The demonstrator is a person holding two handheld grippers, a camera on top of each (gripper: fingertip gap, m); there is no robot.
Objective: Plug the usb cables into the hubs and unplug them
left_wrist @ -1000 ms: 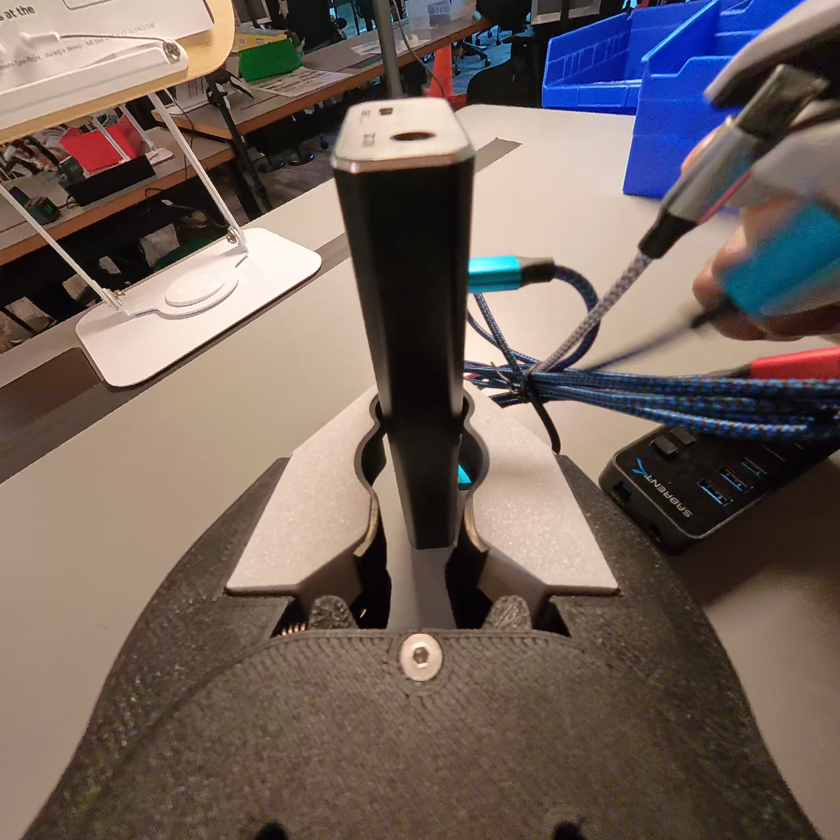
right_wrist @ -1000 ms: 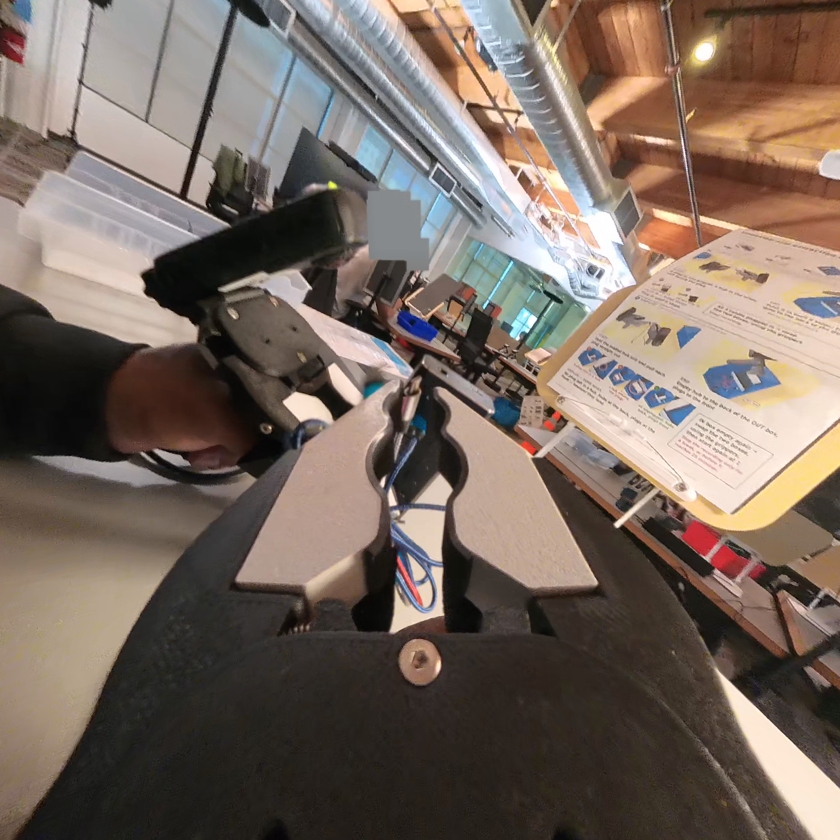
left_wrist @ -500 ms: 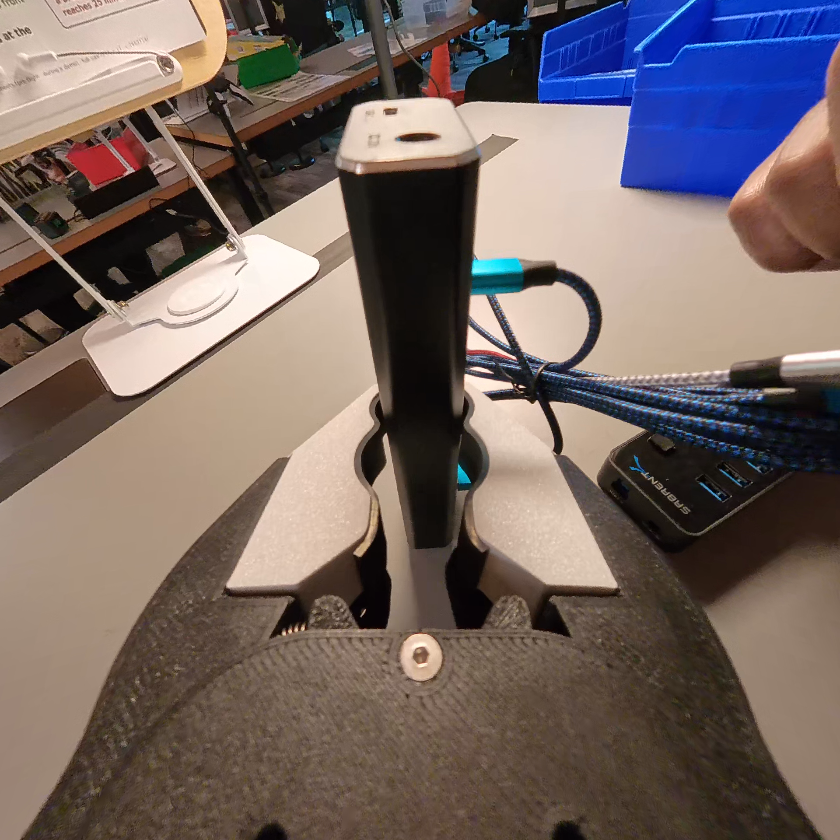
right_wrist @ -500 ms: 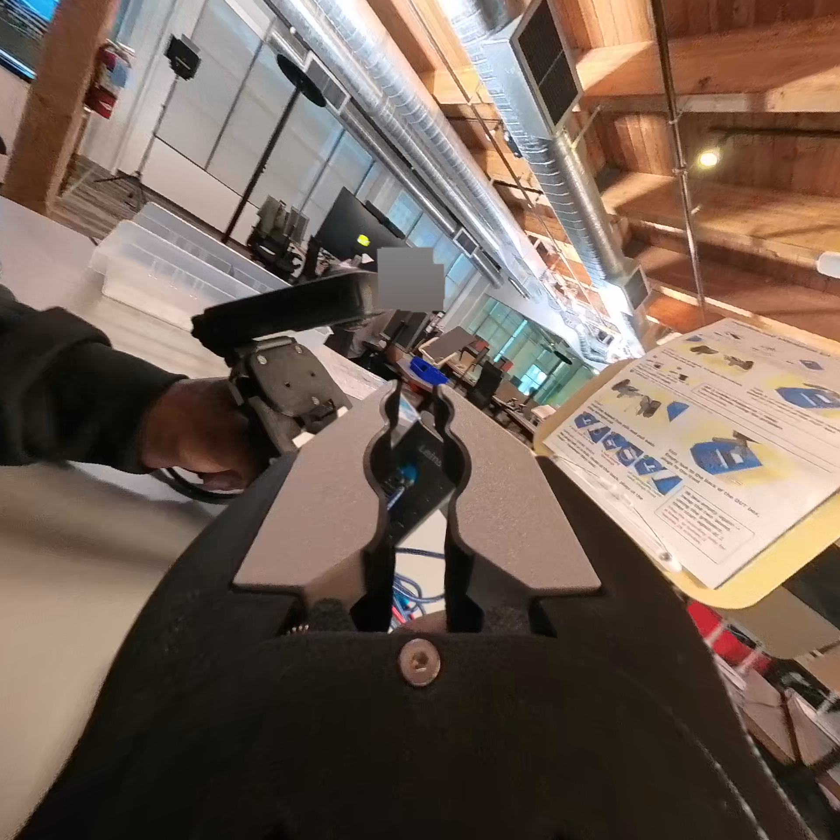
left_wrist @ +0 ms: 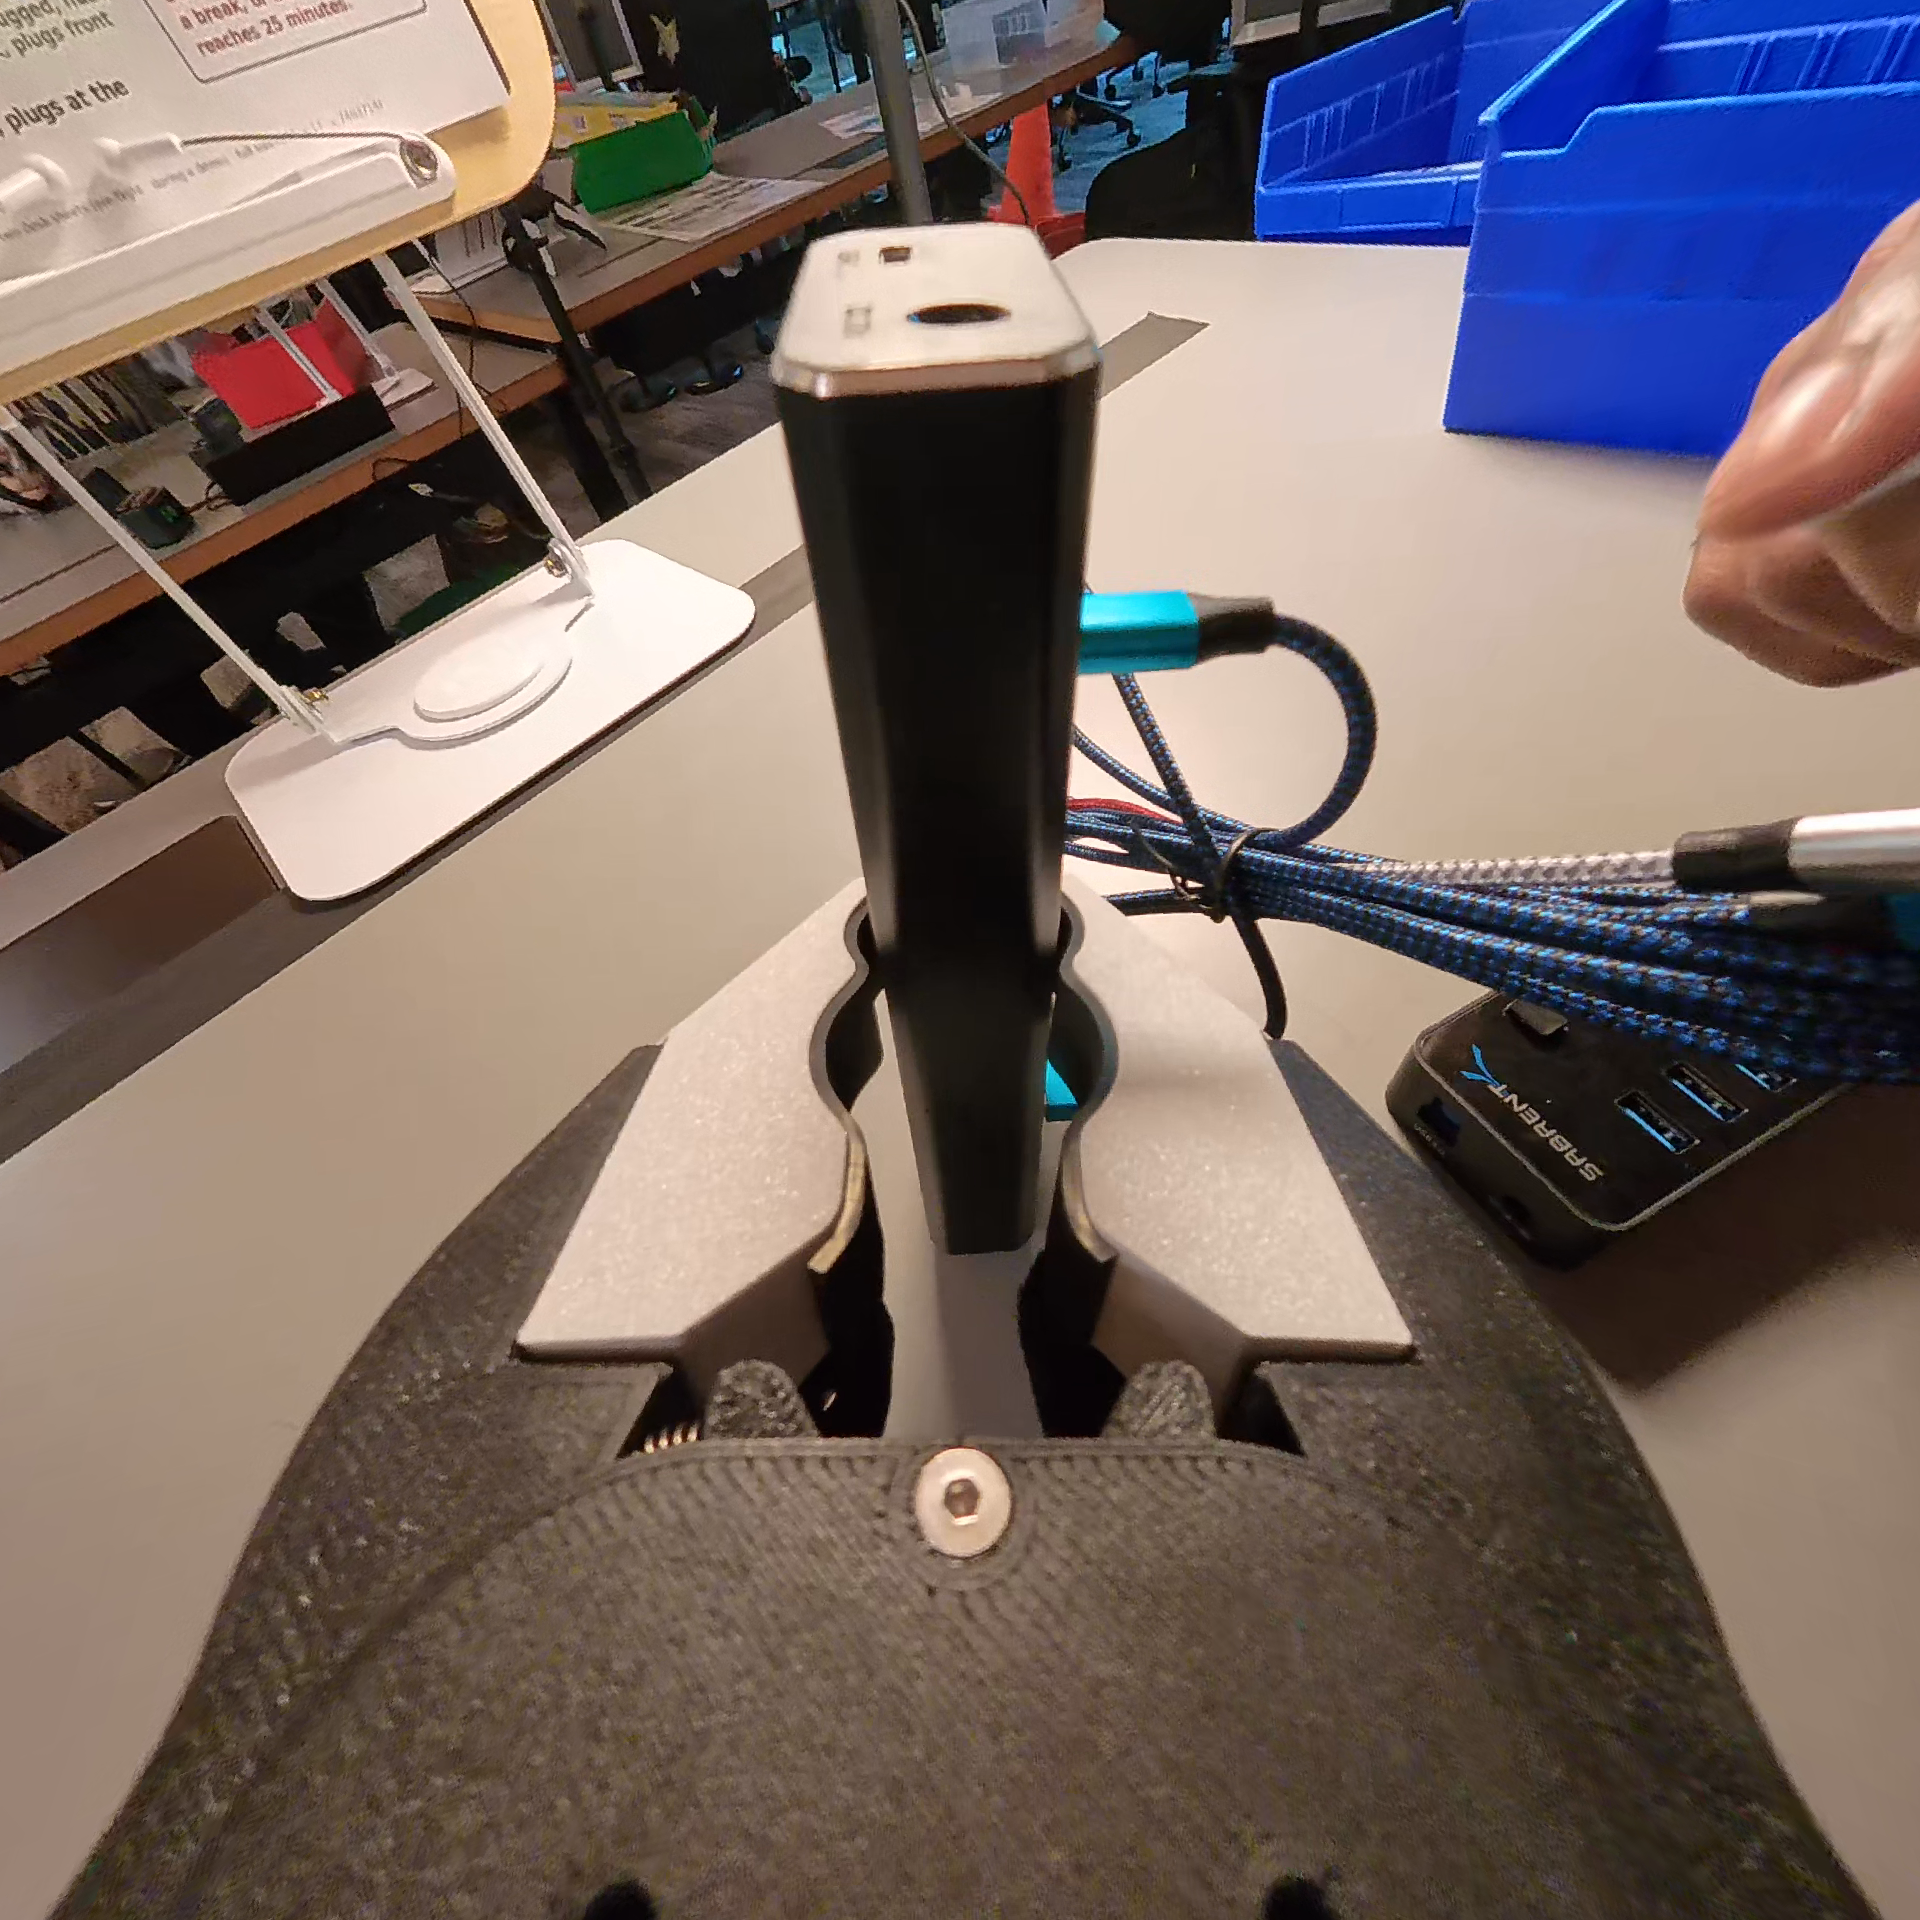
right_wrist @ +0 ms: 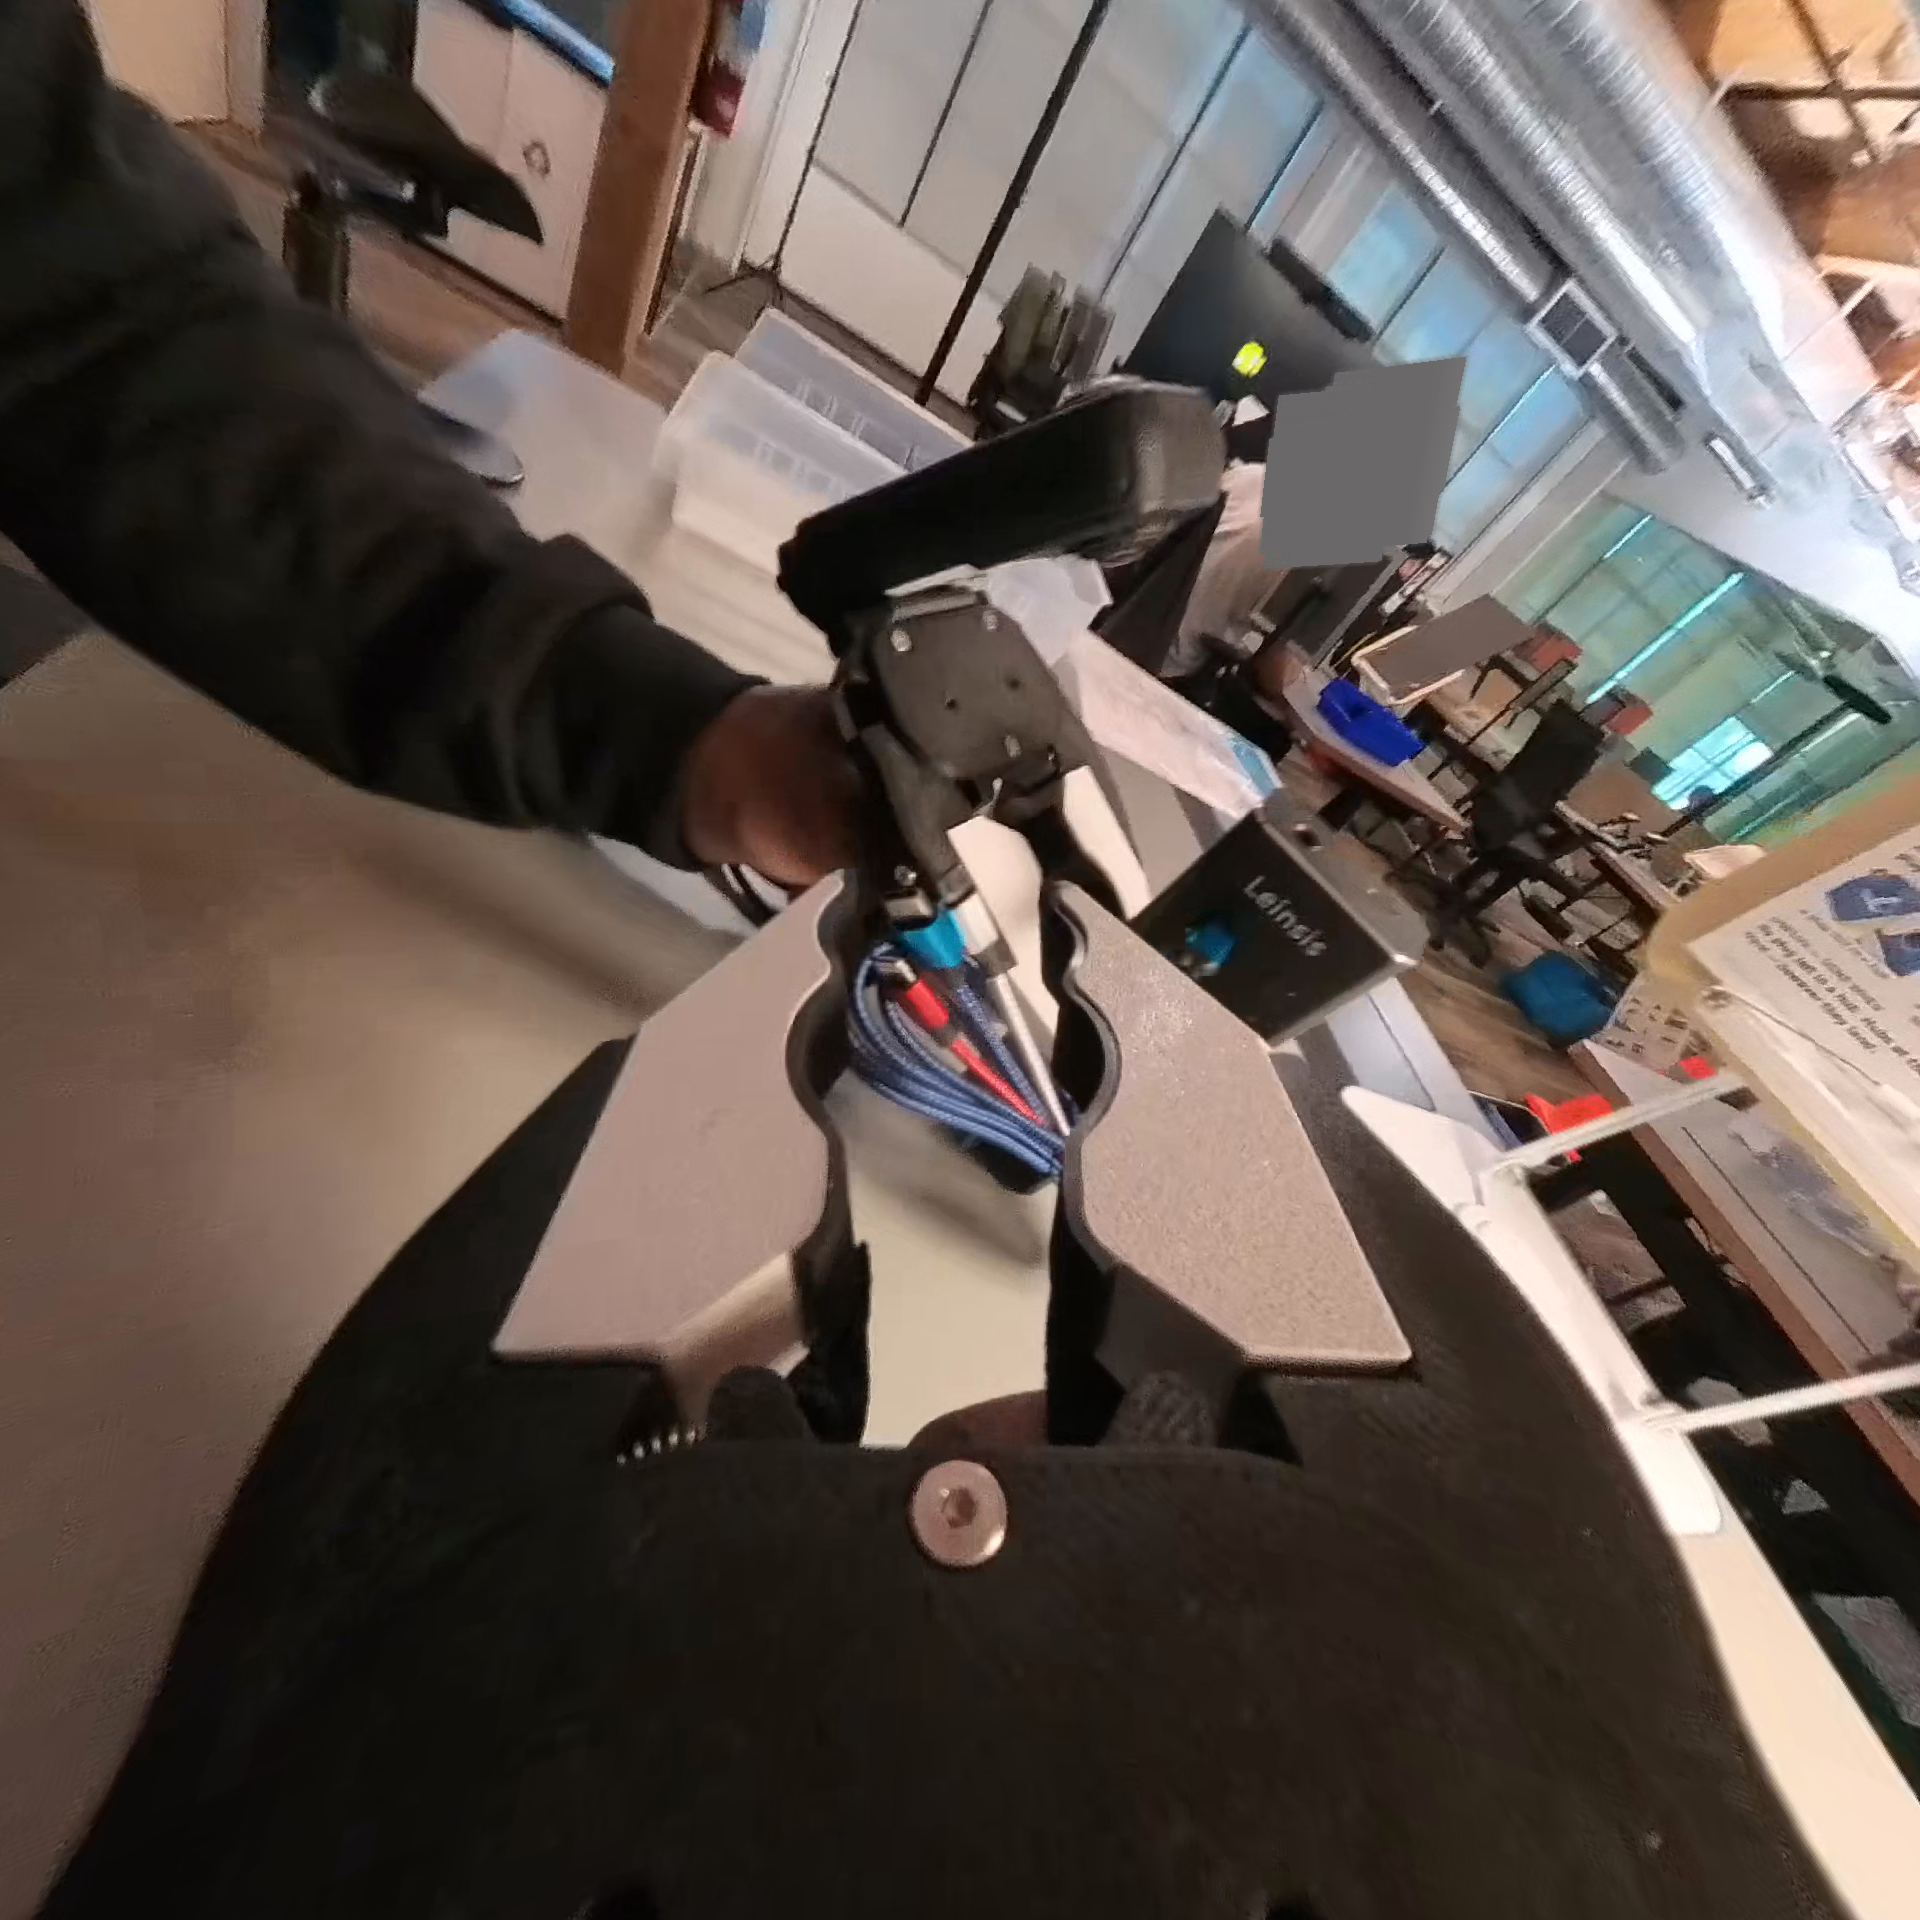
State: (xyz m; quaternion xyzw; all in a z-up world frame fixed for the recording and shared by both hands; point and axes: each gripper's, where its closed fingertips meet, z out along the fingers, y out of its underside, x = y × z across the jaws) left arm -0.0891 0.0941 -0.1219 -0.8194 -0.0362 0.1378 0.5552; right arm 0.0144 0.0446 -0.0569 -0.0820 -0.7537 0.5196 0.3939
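Observation:
My left gripper (left_wrist: 961, 914) is shut on a tall black hub (left_wrist: 935, 644) and holds it upright over the grey table. A teal USB plug (left_wrist: 1138, 631) sits in the hub's right side. Its blue braided cable joins a tied bundle (left_wrist: 1455, 914) running right. A silver plug (left_wrist: 1849, 842) lies loose on the bundle at the right edge. A second black hub (left_wrist: 1621, 1132) lies flat on the table under the bundle. My right gripper (right_wrist: 945, 914) is open and empty. Beyond it are the cable bundle (right_wrist: 935, 1070), the left gripper (right_wrist: 966, 727) and the held hub (right_wrist: 1278, 935).
Blue bins (left_wrist: 1683, 208) stand at the back right of the table. A white stand (left_wrist: 488, 707) with an instruction board stands at the left; its base also shows in the right wrist view (right_wrist: 1455, 1174). A person's hand (left_wrist: 1829, 520) hovers at the right.
My right gripper has let go of the silver plug, opened and drawn back from the hub. The silver plug now rests on the bundle. My left gripper still holds the hub upright.

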